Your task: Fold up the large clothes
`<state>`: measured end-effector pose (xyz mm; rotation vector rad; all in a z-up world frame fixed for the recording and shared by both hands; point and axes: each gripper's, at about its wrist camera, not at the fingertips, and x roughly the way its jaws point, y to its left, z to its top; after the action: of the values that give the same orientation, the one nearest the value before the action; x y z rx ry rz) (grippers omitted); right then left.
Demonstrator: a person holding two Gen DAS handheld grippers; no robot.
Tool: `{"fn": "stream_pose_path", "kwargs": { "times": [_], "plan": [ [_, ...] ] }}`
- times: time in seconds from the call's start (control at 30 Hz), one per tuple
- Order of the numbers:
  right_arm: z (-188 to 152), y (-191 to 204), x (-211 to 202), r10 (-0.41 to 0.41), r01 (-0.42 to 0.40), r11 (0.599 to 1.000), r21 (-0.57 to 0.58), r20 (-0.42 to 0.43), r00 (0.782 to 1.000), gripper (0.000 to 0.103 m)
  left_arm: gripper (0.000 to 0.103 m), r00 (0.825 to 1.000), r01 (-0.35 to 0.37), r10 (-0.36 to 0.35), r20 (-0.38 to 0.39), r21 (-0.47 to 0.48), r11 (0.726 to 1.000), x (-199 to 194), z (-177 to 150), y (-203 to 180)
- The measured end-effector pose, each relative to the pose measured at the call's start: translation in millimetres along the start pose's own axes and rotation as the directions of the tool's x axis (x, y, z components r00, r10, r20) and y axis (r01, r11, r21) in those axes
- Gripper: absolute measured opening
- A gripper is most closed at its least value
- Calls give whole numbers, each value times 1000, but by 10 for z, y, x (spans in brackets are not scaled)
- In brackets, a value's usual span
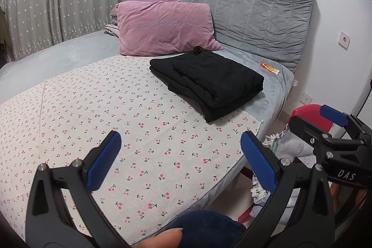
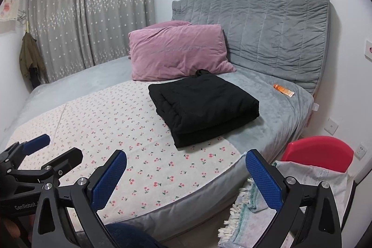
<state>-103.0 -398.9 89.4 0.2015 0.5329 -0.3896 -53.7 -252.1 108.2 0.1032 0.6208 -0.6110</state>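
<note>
The black garment is lying folded on the bed, well ahead of both sets of fingers and slightly right of the gap between the left ones. It is looking soft, thick and floppy, probably fairly light but bulky, so its layers are likely to slide apart if only the top one is pinched. A hold is best taken at the near stacked edge, with all layers being caught together. Its look: matte black, squared into a neat multi-layer bundle, a small bunched bit poking out at the far end beside the pink pillow. The left gripper is being held wide open and empty; the right gripper is likewise being held spread wide, gripping nothing.
</note>
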Motion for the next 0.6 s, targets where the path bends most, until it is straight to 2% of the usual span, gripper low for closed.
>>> {"fn": "stream_pose_path", "kwargs": {
  "times": [0.6],
  "plan": [
    [-106, -46, 132, 12, -12, 1000, 5, -26, 1000, 103, 102, 1000, -3, 3, -16, 0, 1000, 89, -8, 20]
  ]
}}
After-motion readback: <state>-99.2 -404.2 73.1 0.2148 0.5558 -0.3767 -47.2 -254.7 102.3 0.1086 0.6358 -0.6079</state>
